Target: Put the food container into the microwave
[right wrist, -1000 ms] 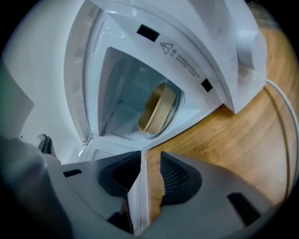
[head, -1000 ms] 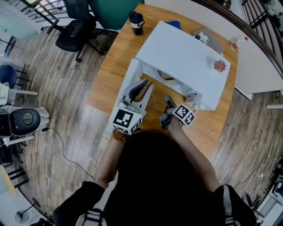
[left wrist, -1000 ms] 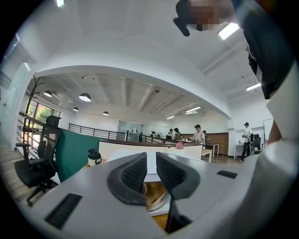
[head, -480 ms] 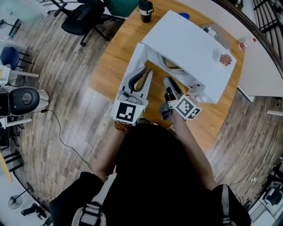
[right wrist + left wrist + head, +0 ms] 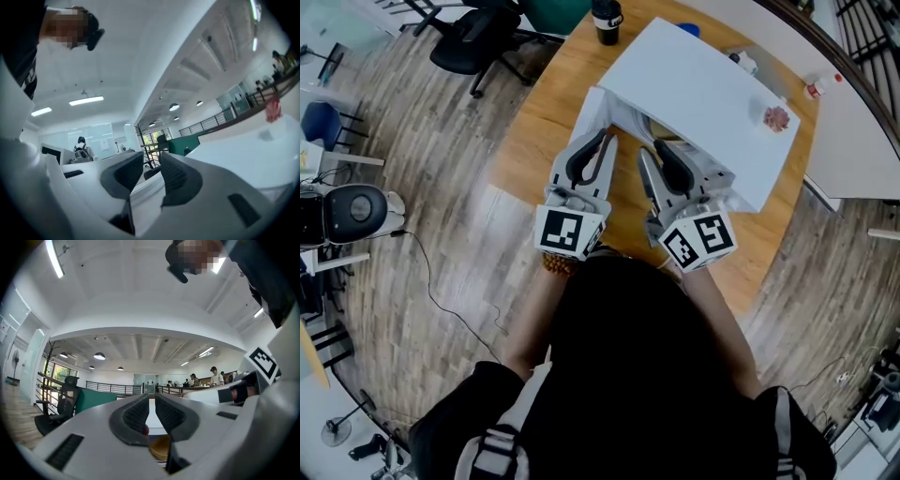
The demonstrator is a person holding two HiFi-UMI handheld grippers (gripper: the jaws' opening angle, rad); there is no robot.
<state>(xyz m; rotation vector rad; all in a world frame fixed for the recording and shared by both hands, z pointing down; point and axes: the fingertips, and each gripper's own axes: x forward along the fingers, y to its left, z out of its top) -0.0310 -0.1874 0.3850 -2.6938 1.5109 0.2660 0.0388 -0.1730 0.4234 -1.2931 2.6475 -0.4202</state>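
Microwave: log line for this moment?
microwave door: open | food container: inside microwave | left gripper: fingers just been closing, clamped on door | right gripper: fingers just been closing, empty

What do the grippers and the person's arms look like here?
The left gripper and right gripper: pale grey, curved fingers, ribbed dark pads, a black-and-white marker cube each. Black sleeves, bead bracelet on the left wrist. Both jaws have just been closing: left on the white door edge, the right's empty.
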